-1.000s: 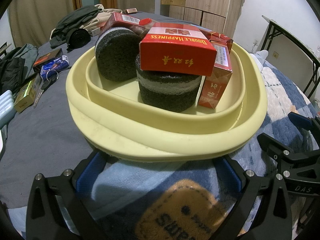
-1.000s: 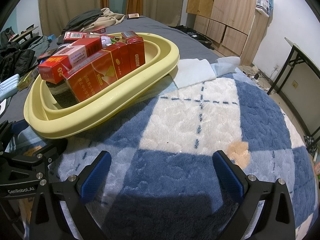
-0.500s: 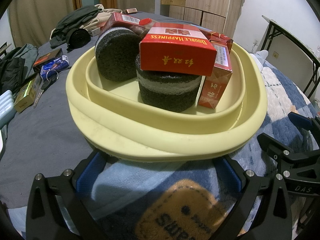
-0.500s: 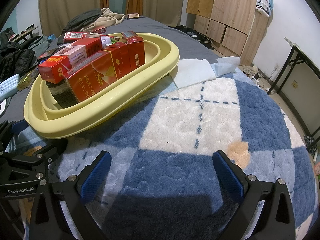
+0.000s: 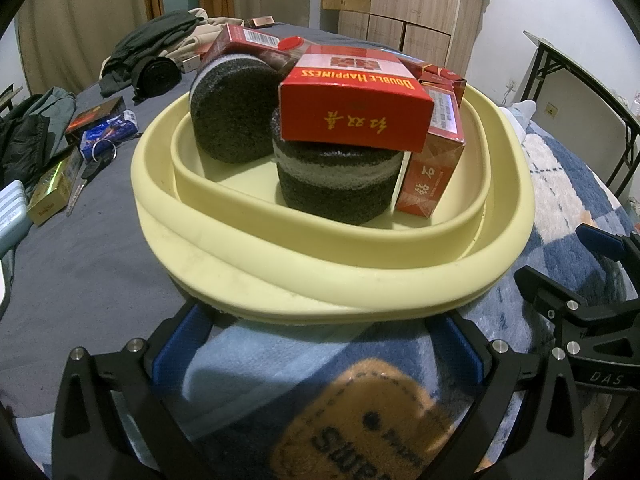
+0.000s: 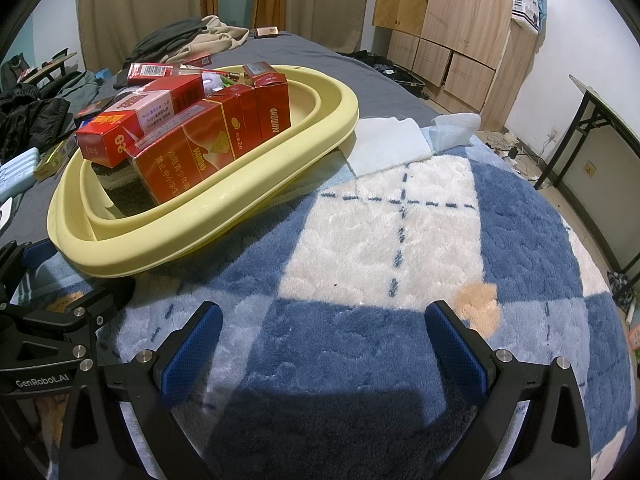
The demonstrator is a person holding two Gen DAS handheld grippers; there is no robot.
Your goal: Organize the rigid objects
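The left gripper (image 5: 316,344) is spread wide and holds nothing. Directly ahead of it sits the yellow basin (image 5: 360,280), containing red boxes (image 5: 356,114) stacked on dark sponges (image 5: 336,190). The right gripper (image 6: 322,340) is likewise wide and empty, above the blue-and-white rug (image 6: 400,240); the basin lies ahead to its left.

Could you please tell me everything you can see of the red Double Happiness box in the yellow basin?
The Double Happiness box is a glossy red carton, apparently cardboard, closed, with gold Chinese characters and white lettering that read upside down in the left wrist view. It lies flat on a dark sponge striped with grey, inside the yellow basin. An orange-red carton stands close against its right end. No gripper touches it.
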